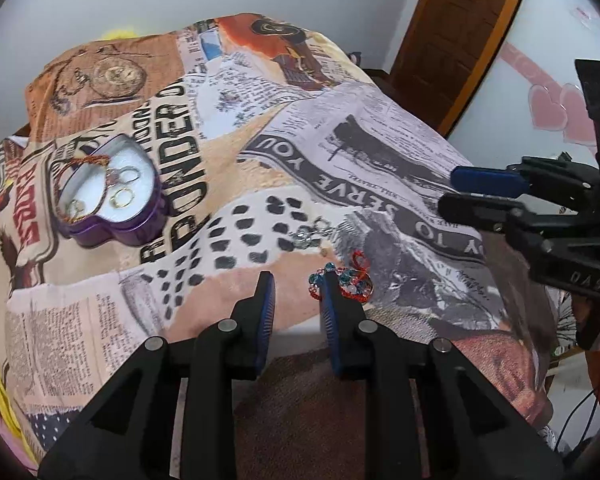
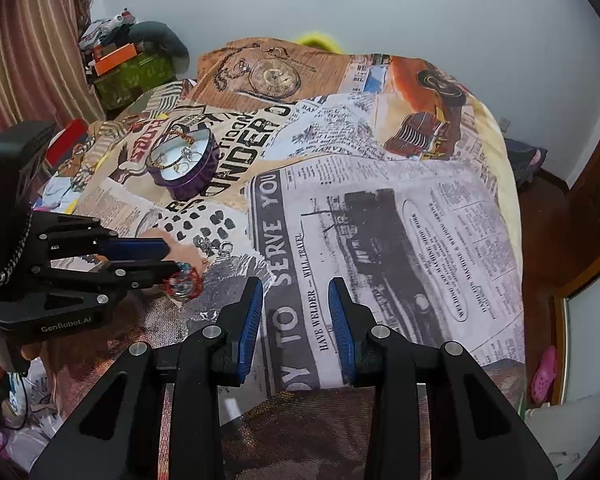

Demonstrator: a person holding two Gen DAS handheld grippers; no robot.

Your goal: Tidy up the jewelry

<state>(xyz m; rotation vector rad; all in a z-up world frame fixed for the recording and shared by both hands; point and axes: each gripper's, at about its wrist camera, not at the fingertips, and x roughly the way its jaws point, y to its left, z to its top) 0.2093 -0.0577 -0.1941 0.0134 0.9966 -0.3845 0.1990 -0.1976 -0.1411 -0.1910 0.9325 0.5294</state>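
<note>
Hovering low over the bed, your left gripper had its jaws parted with nothing between them, its right fingertip just over the red and blue beaded bracelet near the bed's front edge. Your right gripper hung beside it, jaws released and empty over the newsprint cover. The silver pieces lay just beyond the bracelet; the purple tin, rings inside, sat toward the left edge.

Both wrist views look down, close (sharing the bedspread).
</note>
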